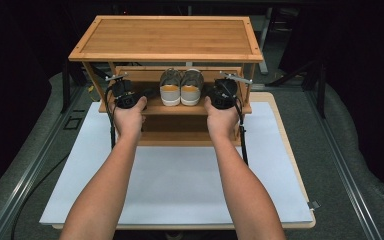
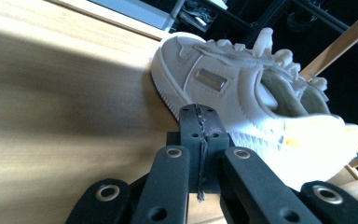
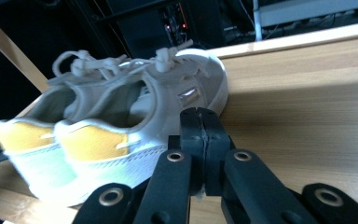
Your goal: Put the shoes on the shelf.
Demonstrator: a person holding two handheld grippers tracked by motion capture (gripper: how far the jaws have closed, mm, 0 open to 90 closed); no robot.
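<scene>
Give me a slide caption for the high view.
Two hand-held black grippers, left gripper and right gripper, flank grey-and-yellow sneakers on a bamboo rack's middle shelf.

Smooth wooden rack (image 1: 165, 37), matt leather shoes (image 1: 181, 87)

Setting: recording lab or studio, staged work area.
Bamboo shoe rack (image 1: 166, 39) on a surface (image 1: 290, 150) covered by a white sheet (image 1: 180, 180); black curtains (image 1: 365, 75) all round; metal frame rails (image 1: 345, 170) on grey flooring; electronics with small lights (image 3: 170, 25) behind.
</scene>
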